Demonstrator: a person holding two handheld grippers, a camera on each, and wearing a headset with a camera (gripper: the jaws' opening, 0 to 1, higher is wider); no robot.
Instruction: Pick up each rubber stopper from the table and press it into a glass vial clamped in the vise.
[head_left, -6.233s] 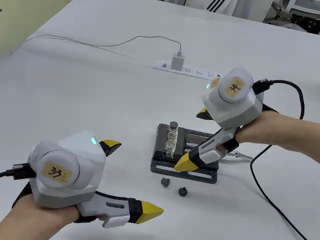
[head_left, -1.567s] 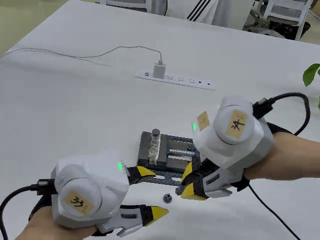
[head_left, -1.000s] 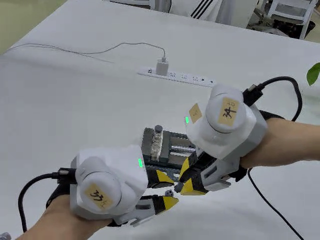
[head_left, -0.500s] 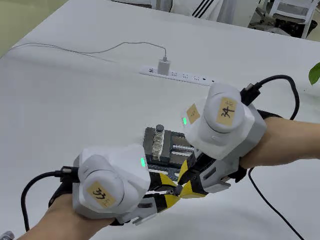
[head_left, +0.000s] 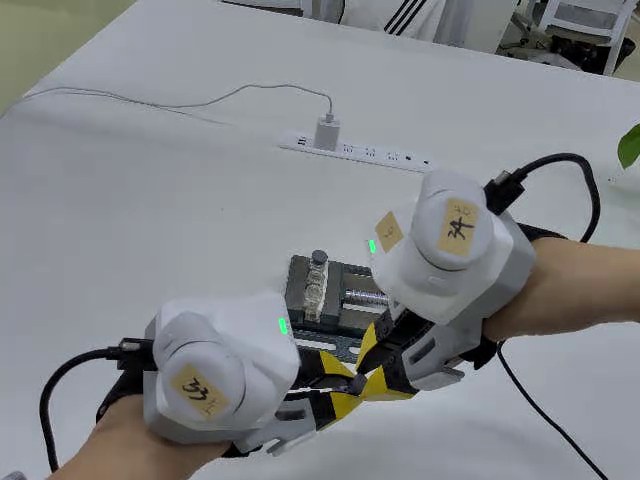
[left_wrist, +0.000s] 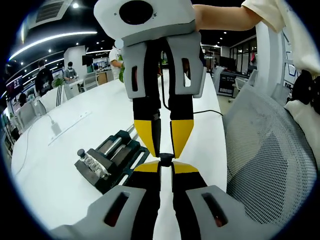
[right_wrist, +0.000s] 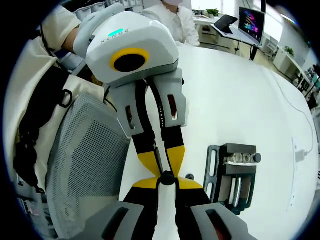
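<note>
2 grippers meet tip to tip over the near edge of the white tabletop (head_left: 150, 180). The white-and-black left gripper with yellow tips (left_wrist: 166, 167) has its jaws drawn narrow, and at their ends sits a small dark rubber stopper (right_wrist: 166, 176). From the other side, the matching right gripper (right_wrist: 166, 182) closes equally narrow on the same stopper. Both seem to pinch it, and I cannot tell which one carries it.

Behind the tips, the black metal vise (head_left: 345, 300) clamps a row of clear glass vials (head_left: 317, 285). The vial at the far end is already capped in dark rubber. A 2nd dark stopper (right_wrist: 189, 176) lies loose on the tabletop just beside the vise.

The stopper should be very light, soft and grippy rather than slick, so a gentle pinch will do. Being so small, it could twist or pop out between hard tips. It is best held across its wider head, leaving the plug end free. The vials are brittle, so the push ought to go straight down.

6.2 s ago both stoppers lay loose in front of the vise, with the grippers well apart and the left jaws wide. Against 0.5 s ago, hardly anything differs.
</note>
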